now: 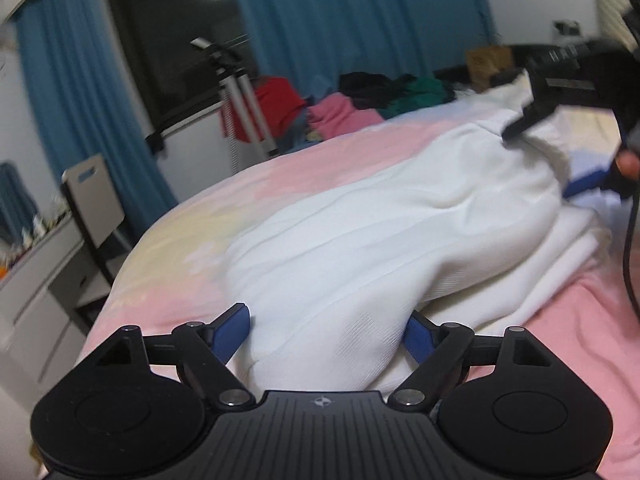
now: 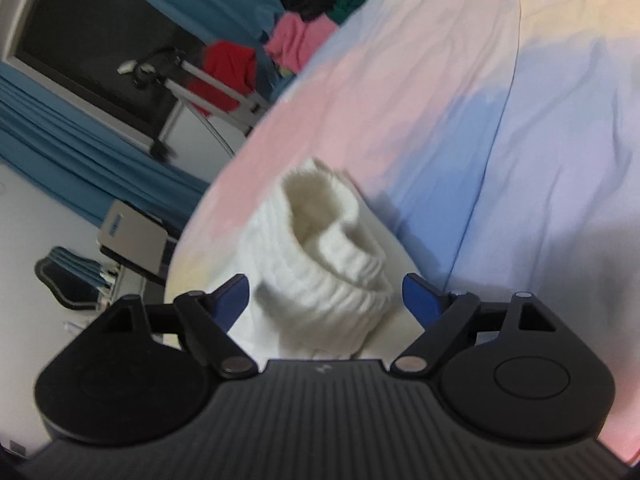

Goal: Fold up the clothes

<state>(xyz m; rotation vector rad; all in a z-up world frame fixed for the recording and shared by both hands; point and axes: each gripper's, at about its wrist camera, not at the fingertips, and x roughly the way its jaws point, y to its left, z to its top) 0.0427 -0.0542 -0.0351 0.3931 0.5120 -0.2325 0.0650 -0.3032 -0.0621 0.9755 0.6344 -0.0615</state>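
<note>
In the left wrist view, a grey chair with a slotted backrest stands at the left edge of the frame beside a pale desk, with long teal curtains hanging on both sides of a dark window in the upper left. A silver tripod rises left of centre, and behind it a heap of red, pink, black and green clothes lies along the far edge of the bed. The pastel pink, yellow and blue bedsheet fills the middle of the frame, and on it lies the white ribbed knit garment, spread from the lower centre to the upper right. At the bottom centre the left gripper stands with its blue-padded jaws wide apart, a bunched end of the white fabric lying between them. In the upper right the right gripper meets the far end of the garment, which is lifted there; that part is blurred.

In the right wrist view, the right gripper at the bottom centre has its jaws spread apart, with a ribbed white cuff of the garment rolled between and just ahead of the pads, neither pad pressing it. The bedsheet runs across the right of the frame.
</note>
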